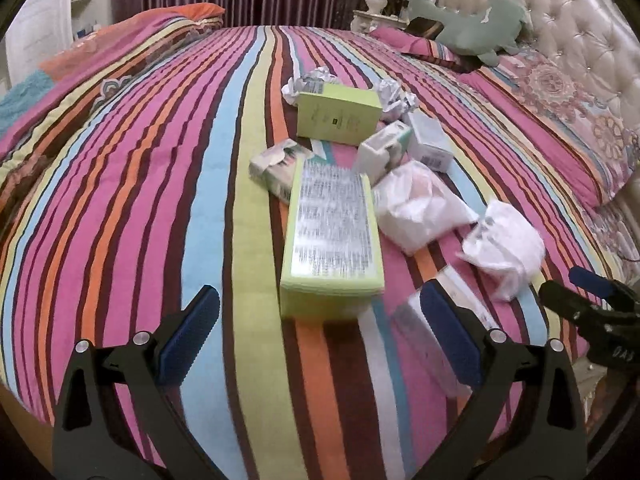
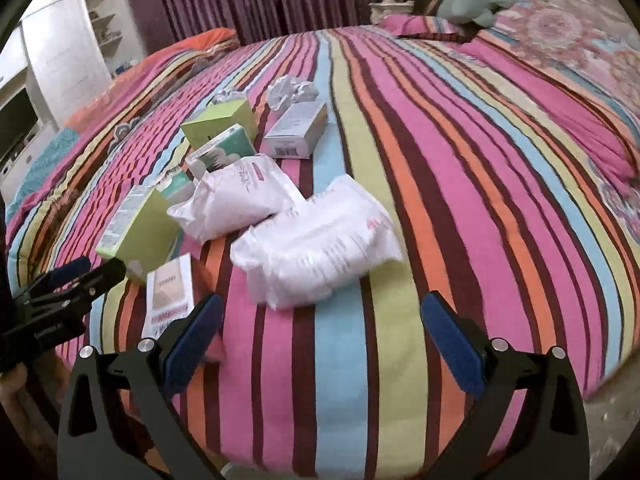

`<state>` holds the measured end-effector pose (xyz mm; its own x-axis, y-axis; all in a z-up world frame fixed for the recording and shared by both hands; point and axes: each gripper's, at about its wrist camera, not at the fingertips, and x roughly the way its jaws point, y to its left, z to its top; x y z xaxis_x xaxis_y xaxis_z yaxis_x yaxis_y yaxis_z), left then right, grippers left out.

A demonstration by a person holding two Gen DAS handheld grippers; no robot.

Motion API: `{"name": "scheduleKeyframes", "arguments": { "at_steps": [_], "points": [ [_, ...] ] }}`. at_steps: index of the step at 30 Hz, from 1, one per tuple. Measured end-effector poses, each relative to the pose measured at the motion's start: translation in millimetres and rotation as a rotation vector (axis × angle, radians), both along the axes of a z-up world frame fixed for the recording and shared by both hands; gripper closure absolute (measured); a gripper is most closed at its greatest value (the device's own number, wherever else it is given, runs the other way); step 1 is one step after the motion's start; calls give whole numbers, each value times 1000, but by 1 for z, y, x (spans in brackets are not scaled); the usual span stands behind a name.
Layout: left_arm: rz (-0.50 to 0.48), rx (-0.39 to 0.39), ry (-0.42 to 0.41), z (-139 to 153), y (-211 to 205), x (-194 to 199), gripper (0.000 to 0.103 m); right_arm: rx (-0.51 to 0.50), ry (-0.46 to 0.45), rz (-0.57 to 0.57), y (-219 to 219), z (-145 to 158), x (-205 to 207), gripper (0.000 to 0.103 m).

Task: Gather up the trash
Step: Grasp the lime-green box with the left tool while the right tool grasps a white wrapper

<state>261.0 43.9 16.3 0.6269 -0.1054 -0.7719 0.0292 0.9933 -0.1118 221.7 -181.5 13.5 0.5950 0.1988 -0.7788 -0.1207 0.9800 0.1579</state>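
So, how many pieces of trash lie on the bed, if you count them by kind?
Crumpled paper balls: 2
Yellow-green boxes: 2
Smaller white or green boxes: 3
White plastic bags: 2
Flat packet: 1
Total: 10

Right gripper [image 2: 320, 340] wide open over the striped bedspread [image 2: 460, 160], nothing in it. White plastic bag [image 2: 316, 248] just ahead, green box [image 2: 138, 230] and left gripper [image 2: 80, 276] off left.

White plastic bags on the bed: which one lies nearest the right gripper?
The larger crumpled white bag, directly ahead of the open right gripper; the other white bag lies farther back, against the boxes.
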Motion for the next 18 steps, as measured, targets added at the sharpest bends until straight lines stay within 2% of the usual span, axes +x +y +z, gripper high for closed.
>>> {"name": "scheduleKeyframes", "arguments": {
  "at_steps": [5,9,13,16,18],
  "points": [
    [18,-21,47,-8,3,28,6,-41,19,61,9,-6,25,8],
    [40,-14,85,-18,7,44,6,-10,46,77,7,-12,42,8],
    [35,5,116,-27,8,53,6,-30,31,98,10,-12,49,8],
    [33,-15,142,-33,11,57,6,-24,42,113,11,-11,52,8],
    [41,-19,138,-33,12,58,6,-34,19,125,14,-6,48,8]
  ]
}}
